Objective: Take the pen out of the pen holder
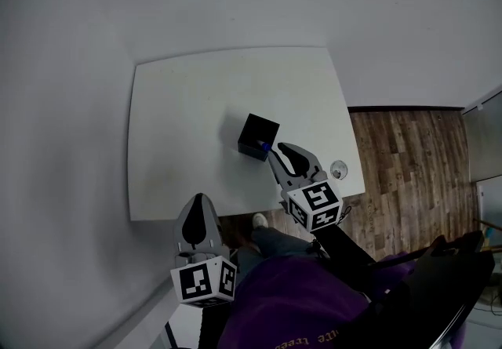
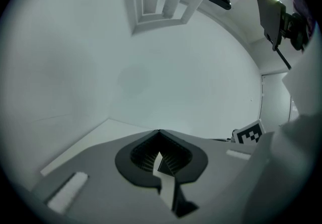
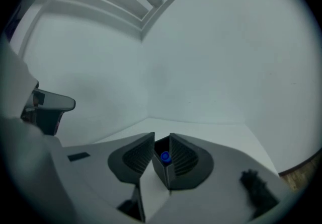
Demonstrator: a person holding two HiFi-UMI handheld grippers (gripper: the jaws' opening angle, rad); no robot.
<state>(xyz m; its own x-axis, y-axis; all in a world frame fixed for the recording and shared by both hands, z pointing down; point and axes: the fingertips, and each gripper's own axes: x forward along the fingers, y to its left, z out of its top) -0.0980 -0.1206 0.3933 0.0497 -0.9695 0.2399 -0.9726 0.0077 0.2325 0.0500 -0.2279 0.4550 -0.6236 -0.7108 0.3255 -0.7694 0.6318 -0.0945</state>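
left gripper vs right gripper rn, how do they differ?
Jaws: the left gripper has them together with nothing between; the right gripper has them slightly apart, framing the blue pen in the pen holder.
Position: the left gripper is at the table near edge, away from the holder; the right gripper is beside it.
Shared: neither grips anything.

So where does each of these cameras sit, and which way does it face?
Head view: on the person's head, looking down at the white table and pen holder; the left tool, right tool and purple clothing show.
Left gripper view: on the left tool, facing a white wall; its closed jaws show.
Right gripper view: on the right tool, facing the blue pen seen between its parted jaws.
Shared: head and right gripper views both show the pen holder.
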